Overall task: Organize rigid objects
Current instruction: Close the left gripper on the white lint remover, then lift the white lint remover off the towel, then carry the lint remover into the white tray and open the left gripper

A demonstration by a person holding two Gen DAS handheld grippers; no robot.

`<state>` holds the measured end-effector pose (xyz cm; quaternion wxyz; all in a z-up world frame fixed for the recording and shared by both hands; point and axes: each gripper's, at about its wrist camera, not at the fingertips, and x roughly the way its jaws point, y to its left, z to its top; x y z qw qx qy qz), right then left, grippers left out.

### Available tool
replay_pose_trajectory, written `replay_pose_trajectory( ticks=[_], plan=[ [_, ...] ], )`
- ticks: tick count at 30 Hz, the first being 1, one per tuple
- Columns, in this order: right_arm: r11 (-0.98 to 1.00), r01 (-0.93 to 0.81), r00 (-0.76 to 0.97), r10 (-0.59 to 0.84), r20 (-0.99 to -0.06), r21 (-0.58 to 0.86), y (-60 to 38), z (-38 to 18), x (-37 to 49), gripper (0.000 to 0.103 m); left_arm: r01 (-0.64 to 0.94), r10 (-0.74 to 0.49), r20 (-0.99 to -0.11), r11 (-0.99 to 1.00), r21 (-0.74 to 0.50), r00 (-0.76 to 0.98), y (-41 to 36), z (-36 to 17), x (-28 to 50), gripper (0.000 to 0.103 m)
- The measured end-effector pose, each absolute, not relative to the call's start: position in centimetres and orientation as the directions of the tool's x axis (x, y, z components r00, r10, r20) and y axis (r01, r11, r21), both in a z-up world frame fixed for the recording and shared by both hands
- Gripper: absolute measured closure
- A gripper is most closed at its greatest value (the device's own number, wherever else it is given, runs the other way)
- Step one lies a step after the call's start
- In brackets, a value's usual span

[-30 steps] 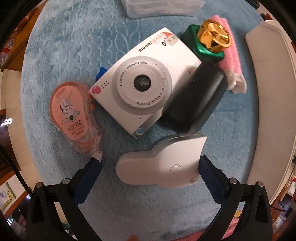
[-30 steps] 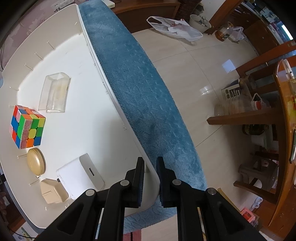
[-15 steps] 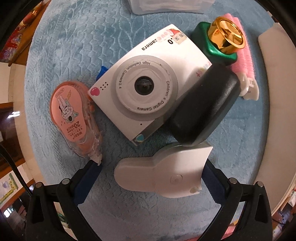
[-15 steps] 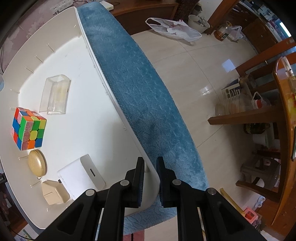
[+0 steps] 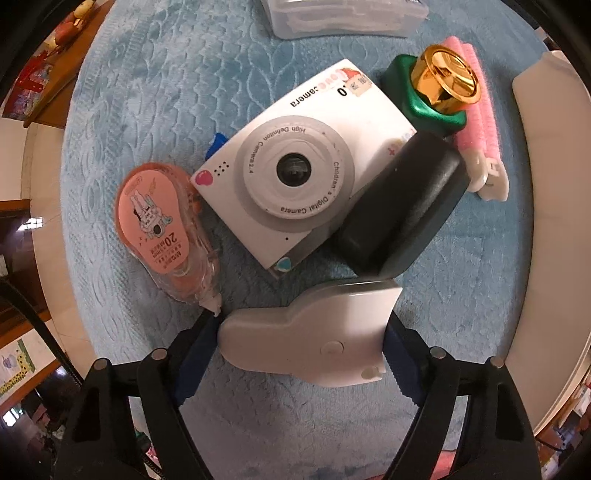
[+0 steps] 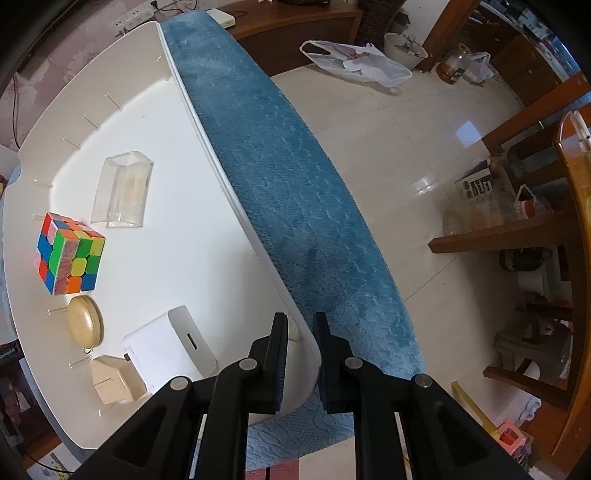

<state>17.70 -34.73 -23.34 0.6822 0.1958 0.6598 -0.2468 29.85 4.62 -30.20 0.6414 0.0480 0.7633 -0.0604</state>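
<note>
Blue, quilted fabric (image 5: 155, 110) covers the surface under the left gripper (image 5: 301, 332), which points straight down at a cluster of objects. Its jaws have just been closing, and the blue pads now press both ends of a flat white plastic piece with a rounded end and a small round button (image 5: 310, 332), so that piece is clamped between them. Just above it lies a white children's digital camera with a grey lens ring (image 5: 295, 173), face up. A dark oblong glasses case (image 5: 399, 203) leans against the camera's right side and touches the top of the white piece. A peach-coloured correction tape dispenser with a clear shell (image 5: 159, 221) lies to the left of the camera, its tip just beside the left finger. A green bottle with a gold cap (image 5: 432, 92) stands at the camera's upper right corner, with a pink comb-like item (image 5: 480, 122) behind it. A clear plastic box (image 5: 343, 14) sits at the top edge.

The right gripper (image 6: 300, 354) is clenched on the rim of a white plastic tray (image 6: 177, 155), pads on either side of its wall. Inside the tray lie a multicoloured puzzle cube (image 6: 70, 254), a clear plastic case (image 6: 122, 192), a round tan disc (image 6: 84, 325), a white box with a slot (image 6: 170, 350) and a small beige block (image 6: 116, 380).
</note>
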Motion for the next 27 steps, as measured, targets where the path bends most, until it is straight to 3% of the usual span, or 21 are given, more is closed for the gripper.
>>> replay_pose_trajectory(
  ticks=[20,27],
  plan=[
    [0.891,0.454,0.020,0.008,-1.000,0.016,-34.4,-23.3,18.2,0.086,-0.074,-0.026,-0.968,0.997,-0.008,-0.249,7.6,-30.5,21.9,0.019],
    [0.919,0.389,0.023,0.054,-0.998,0.059,-34.8,-23.4,18.6,0.086,-0.087,-0.018,-0.959,0.996,0.007,-0.284,7.1,-29.6,18.6,0.019]
  ],
)
